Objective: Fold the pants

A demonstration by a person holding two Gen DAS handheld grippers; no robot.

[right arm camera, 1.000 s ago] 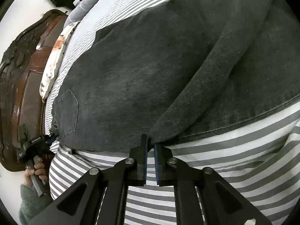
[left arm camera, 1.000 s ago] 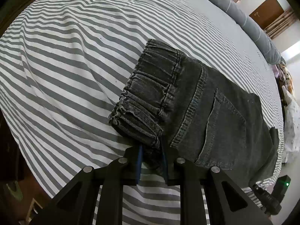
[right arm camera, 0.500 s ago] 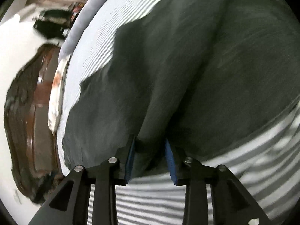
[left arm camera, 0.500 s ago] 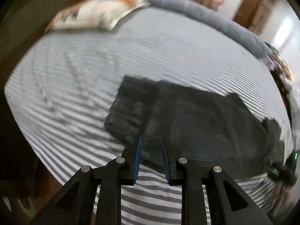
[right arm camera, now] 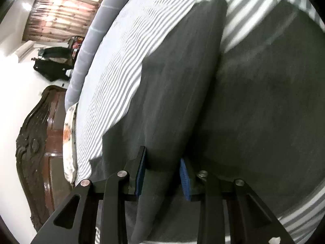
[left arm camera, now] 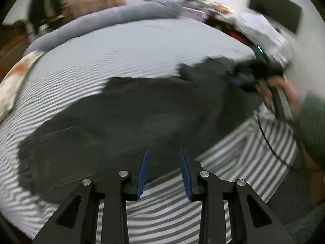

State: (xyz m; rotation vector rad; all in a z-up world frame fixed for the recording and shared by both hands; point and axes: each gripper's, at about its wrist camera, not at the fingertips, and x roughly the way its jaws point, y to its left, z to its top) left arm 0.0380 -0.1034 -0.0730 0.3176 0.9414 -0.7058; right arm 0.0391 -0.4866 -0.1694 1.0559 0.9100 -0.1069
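The dark pants [left arm camera: 126, 122] lie spread across the striped bed sheet [left arm camera: 142, 46], reaching from the near edge of the bed off toward the right in the left wrist view, all of it smeared by motion blur. The left gripper [left arm camera: 163, 152] hangs over the near edge of the pants, its blue pads [left arm camera: 143, 170] parted; its jaws have just been opening, and nothing is pinched between them, only cloth and sheet showing in the gap below. At the far right of that view the right gripper [left arm camera: 241, 79] sits at the other end of the pants, carried by a hand [left arm camera: 284, 93] with a green sleeve [left arm camera: 312, 126] behind it.

From the right wrist camera, a fold of the dark cloth runs straight down between that gripper's blue pads [right arm camera: 184, 181]. The jaws stand partly spread with the fabric filling the gap; whether they truly squeeze it, I cannot tell. A long grey bolster [right arm camera: 91, 46] lines the far side of the bed, a patterned pillow [right arm camera: 69, 140] lies by the carved wooden headboard [right arm camera: 34, 152], and curtains [right arm camera: 61, 12] glow in the background.
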